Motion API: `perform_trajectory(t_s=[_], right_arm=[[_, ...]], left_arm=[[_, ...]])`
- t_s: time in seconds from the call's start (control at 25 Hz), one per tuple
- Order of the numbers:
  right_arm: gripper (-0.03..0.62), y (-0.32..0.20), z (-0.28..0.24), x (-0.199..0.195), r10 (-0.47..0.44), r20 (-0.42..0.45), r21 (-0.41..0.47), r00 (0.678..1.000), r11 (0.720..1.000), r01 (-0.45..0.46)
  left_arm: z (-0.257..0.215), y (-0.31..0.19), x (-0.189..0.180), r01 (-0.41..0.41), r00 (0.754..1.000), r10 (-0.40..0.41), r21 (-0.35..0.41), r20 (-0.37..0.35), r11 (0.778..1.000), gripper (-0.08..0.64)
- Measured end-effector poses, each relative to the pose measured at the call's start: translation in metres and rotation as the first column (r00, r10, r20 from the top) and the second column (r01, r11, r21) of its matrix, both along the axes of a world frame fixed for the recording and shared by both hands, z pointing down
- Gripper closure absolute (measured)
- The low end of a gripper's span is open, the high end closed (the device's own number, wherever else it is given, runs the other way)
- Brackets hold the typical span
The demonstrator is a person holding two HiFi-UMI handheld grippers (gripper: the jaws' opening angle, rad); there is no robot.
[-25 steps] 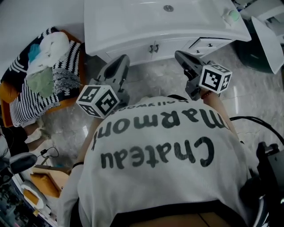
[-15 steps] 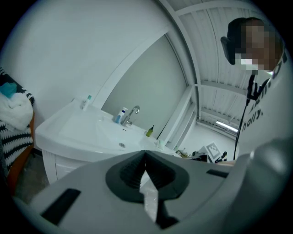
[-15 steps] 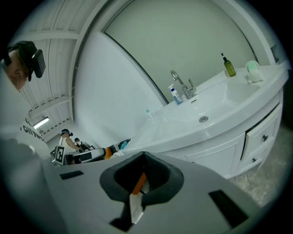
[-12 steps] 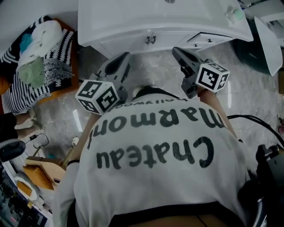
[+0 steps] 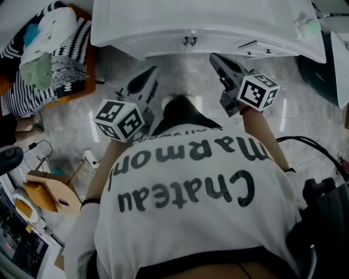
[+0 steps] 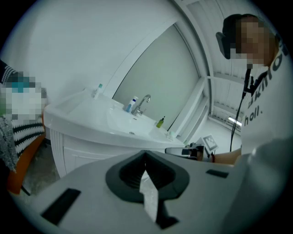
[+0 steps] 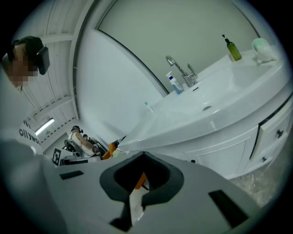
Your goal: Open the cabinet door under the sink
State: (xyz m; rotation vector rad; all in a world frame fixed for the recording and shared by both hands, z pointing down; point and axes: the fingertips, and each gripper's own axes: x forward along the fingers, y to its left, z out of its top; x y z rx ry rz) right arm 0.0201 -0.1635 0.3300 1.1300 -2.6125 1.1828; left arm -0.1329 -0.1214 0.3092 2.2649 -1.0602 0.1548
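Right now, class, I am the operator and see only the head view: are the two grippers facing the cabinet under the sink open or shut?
Observer: The left gripper is shut, its jaws together with nothing between them.
Operator: And the other one?
Observer: The right gripper is shut too, and empty.
Operator: What stands on the sink beyond my frame?
Observer: A faucet at the back edge, and a green bottle to its right in the right gripper view.

The sink (image 5: pixel 191 16) hides most of the cabinet doors (image 5: pixel 169 42).
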Motion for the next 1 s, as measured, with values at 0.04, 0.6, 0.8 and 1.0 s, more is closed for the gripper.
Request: perform_trajectory(t_s=[0.04, 0.6, 0.8, 1.0], right_arm=[[0.586, -0.001, 0.007, 0.000, -0.015, -0.020, -0.002, 1.000, 1.000, 0.015], [0.586, -0.017, 0.084, 0.007, -0.076, -0.129, 0.017, 0.989, 0.997, 0.078], [0.586, -0.021, 0.101, 0.009, -0.094, -0.148, 0.015, 0.984, 0.995, 0.098], [0.578, -0.021, 0.126, 0.010, -0.119, -0.162, -0.009, 0.980, 0.993, 0.119]], left_arm=[[0.008, 0.000, 0.001, -0.002, 1.000, 0.002, -0.015, 0.021, 1.000, 0.551], [0.067, -0.013, 0.027, 0.005, 0.994, -0.003, -0.020, 0.106, 1.000, 0.551], [0.087, -0.022, 0.044, 0.003, 0.998, 0.000, -0.034, 0.069, 0.999, 0.551], [0.117, -0.033, 0.058, -0.037, 0.995, 0.041, -0.038, 0.093, 0.999, 0.549]])
